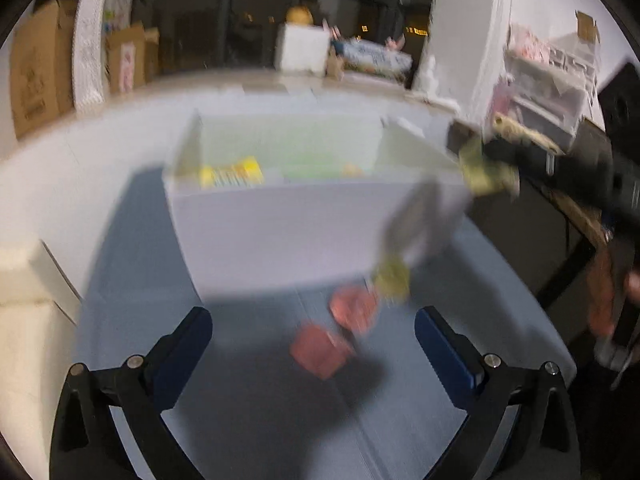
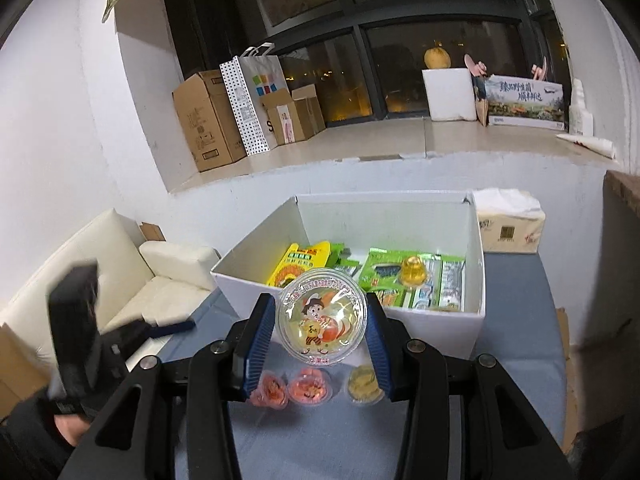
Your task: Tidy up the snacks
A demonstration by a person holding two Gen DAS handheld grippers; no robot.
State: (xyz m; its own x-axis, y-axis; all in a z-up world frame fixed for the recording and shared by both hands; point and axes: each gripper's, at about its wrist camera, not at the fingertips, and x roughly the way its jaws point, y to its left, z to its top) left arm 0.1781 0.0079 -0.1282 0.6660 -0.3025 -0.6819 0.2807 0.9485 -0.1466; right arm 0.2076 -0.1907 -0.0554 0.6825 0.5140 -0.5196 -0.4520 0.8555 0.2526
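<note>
**Jelly cup held before the snack box**

Blue-padded jaws of the right gripper [image 2: 320, 334] press on both sides of a round clear plastic jelly cup [image 2: 321, 317] with a cartoon lid, held up in front of the white cardboard box [image 2: 436, 322]. Beneath it, on the blue table cover [image 2: 520, 360], sit two pink jelly cups [image 2: 310, 389] and a yellow jelly cup [image 2: 363, 386]. Green and yellow snack packets [image 2: 396, 276] lie inside the box, toward twelve o'clock. In the blurred left view, the left gripper [image 1: 314, 344] stands spread wide with nothing gripped, pink cups on the cover between its fingers.
</note>
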